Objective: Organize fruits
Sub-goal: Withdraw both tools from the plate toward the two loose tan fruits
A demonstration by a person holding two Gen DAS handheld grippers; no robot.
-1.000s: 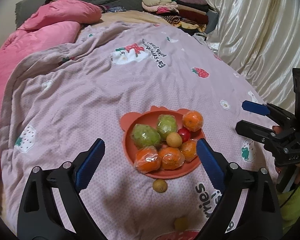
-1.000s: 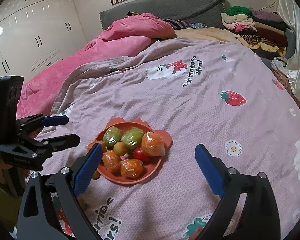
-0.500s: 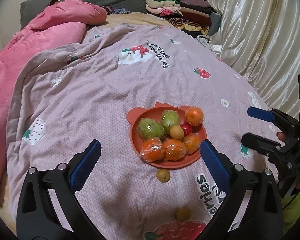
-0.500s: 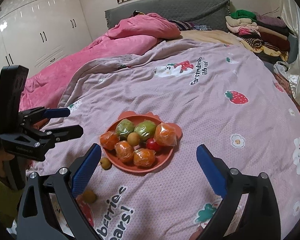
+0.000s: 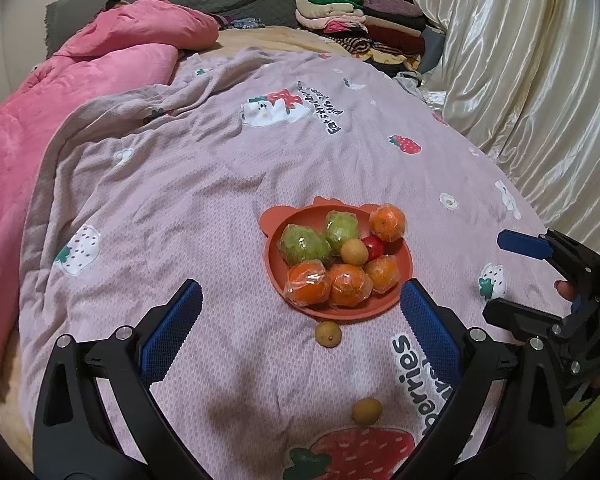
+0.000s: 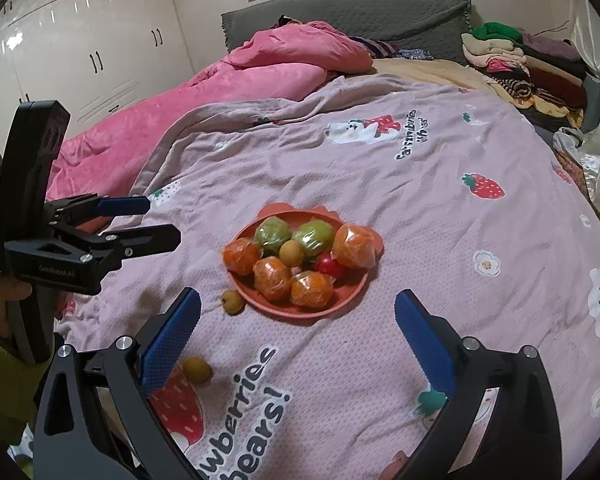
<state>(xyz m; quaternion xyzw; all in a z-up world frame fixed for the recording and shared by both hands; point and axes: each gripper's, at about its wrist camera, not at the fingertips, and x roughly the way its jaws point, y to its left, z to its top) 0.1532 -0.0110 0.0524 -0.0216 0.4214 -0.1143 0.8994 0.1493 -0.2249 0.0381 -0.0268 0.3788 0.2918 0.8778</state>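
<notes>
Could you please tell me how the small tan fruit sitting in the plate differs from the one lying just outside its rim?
The tan fruit in the plate rests among wrapped oranges and green fruits, touching a red one; the tan fruit outside the rim lies alone on the blanket. The outside one shows a dark stem spot; the plated one does not. Both are round, unwrapped and similar in size.

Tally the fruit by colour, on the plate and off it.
Orange, wrapped: 4
Green, wrapped: 2
Red: 1
Tan, on the plate: 1
Tan, loose on the blanket: 2
Total: 10
</notes>
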